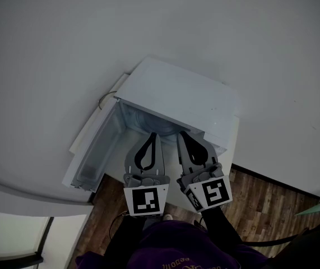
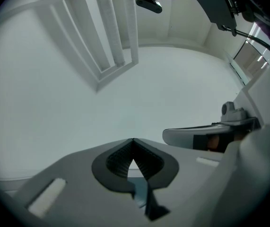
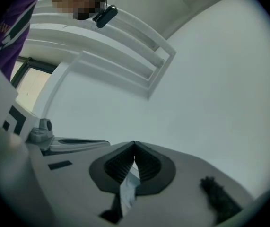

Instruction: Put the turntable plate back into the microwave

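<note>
Both the left claw [image 2: 133, 140] and the right claw [image 3: 134, 143] were pinched together on nothing, near the open microwave [image 1: 177, 94], where a curved rim, seemingly the plate [image 1: 151, 123], lay inside. The sound move was probably to check it sat flat and centred before shutting the door [image 1: 94, 150].

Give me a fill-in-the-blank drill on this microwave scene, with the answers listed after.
The microwave has its door swung ____.
The left gripper and the right gripper both have their fingers ____.
Between either pair of fingers there is ____.
The floor below is made of ____.
Missing words: open; shut; nothing; wood.
</note>
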The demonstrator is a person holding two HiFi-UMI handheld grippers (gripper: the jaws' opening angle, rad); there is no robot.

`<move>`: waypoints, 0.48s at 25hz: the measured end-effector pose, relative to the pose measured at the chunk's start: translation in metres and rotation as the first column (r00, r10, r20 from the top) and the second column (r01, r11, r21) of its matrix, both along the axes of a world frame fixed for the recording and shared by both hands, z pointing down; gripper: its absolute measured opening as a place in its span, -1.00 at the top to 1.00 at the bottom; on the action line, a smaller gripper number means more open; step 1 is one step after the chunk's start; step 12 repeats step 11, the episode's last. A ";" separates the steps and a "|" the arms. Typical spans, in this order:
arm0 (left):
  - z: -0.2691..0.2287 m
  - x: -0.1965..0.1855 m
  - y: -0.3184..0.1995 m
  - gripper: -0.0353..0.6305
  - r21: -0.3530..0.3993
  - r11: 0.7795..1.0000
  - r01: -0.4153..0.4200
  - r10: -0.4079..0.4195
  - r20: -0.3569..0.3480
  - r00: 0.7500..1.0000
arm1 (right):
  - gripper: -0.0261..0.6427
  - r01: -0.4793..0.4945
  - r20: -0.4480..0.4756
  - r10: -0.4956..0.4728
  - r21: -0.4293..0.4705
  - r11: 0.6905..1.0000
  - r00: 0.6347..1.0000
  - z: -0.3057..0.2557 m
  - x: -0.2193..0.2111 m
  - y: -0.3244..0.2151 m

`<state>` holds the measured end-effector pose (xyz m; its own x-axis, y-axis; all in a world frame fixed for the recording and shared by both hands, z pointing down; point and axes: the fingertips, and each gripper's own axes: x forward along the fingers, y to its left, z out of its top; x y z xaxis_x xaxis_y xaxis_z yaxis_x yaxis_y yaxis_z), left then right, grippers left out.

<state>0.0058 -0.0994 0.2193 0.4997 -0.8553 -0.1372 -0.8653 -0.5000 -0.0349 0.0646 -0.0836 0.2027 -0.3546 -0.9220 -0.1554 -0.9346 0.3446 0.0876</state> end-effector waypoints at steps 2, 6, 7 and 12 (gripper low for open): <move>0.000 0.001 0.000 0.87 0.001 1.000 0.000 0.000 0.000 1.000 | 0.89 0.005 -0.002 -0.005 0.008 1.000 1.000 -0.001 0.000 0.001; 0.000 0.001 0.002 0.87 -0.001 1.000 0.003 -0.003 -0.001 1.000 | 0.89 0.009 0.001 -0.009 0.011 1.000 1.000 -0.001 0.000 0.002; 0.000 0.002 0.002 0.87 -0.002 1.000 0.003 -0.003 -0.002 1.000 | 0.89 0.010 -0.002 -0.010 0.013 1.000 1.000 -0.002 0.000 0.002; 0.001 0.001 0.003 0.87 -0.005 1.000 0.005 -0.006 -0.007 1.000 | 0.89 0.011 -0.009 -0.011 0.003 1.000 1.000 0.002 -0.001 0.003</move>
